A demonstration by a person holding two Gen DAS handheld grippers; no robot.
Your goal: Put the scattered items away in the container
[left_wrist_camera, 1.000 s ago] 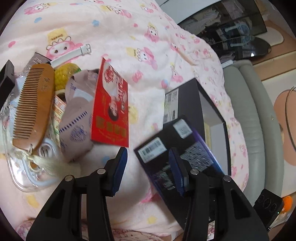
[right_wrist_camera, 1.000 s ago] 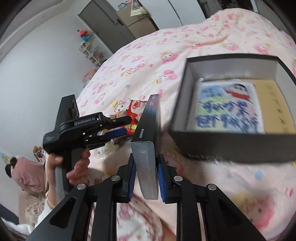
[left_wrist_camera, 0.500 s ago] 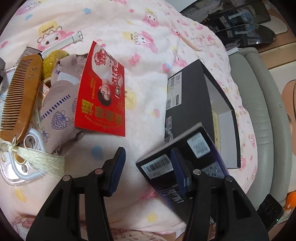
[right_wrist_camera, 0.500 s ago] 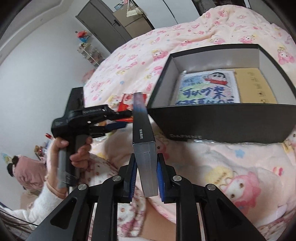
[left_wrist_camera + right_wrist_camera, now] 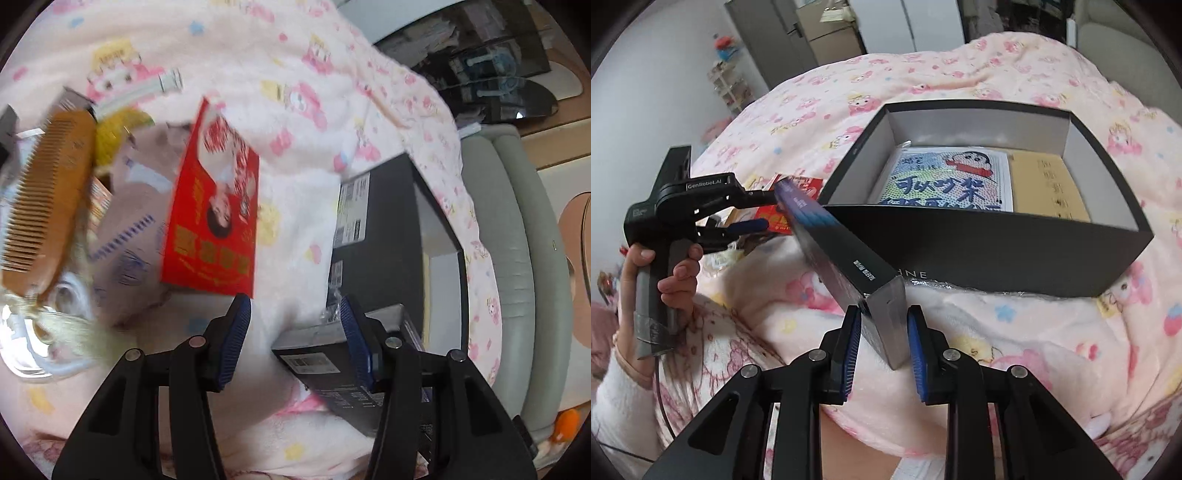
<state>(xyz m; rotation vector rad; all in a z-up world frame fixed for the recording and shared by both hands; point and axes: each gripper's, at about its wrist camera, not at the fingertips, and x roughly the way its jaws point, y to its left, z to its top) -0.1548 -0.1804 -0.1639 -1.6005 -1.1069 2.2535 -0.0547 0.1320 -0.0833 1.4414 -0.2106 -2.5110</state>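
The slim dark box (image 5: 846, 254) was held at its near end between the fingers of the right gripper (image 5: 882, 345), its long axis running forward and up to the left, its far end just short of the near-left corner of the open black container (image 5: 997, 243) on the pink blanket (image 5: 1015, 332). The container lay ahead and to the right of the tongs, so the box would need swinging right and over the near wall. The left gripper (image 5: 295, 332) hung wide apart and empty, nearer the red packet (image 5: 214, 214) and wooden comb (image 5: 44, 195).

bed blanket (image 5: 303, 62) | on it: black box (image 5: 997, 254), red card (image 5: 212, 206), comb (image 5: 44, 199)
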